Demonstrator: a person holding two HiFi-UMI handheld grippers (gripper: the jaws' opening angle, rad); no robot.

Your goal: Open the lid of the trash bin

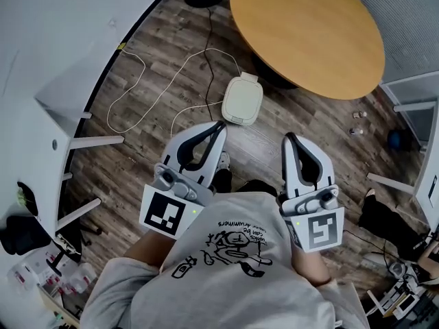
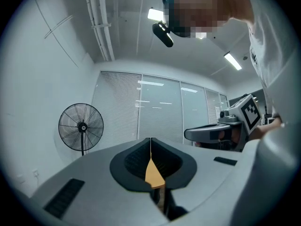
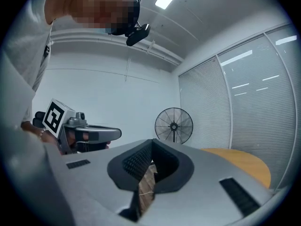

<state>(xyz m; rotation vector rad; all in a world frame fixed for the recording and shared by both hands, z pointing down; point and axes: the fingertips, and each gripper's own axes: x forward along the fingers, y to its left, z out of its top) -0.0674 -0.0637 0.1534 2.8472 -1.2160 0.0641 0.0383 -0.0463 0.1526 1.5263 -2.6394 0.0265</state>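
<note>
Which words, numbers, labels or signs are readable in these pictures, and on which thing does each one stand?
"can be" and "drummers", as it seems: print on the person's grey T-shirt, upside down in the head view; the line next to them is too small to read.
The cube on the left gripper and the cube on the right gripper: square black-and-white markers only, no letters.
Trash bin: no label visible.

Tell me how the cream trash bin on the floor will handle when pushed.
The trash bin looks like compact moulded plastic, so it is probably light and stiff. Standing free on the smooth wood floor, it may slide or tip if pushed. Its rounded top could be slippery.
</note>
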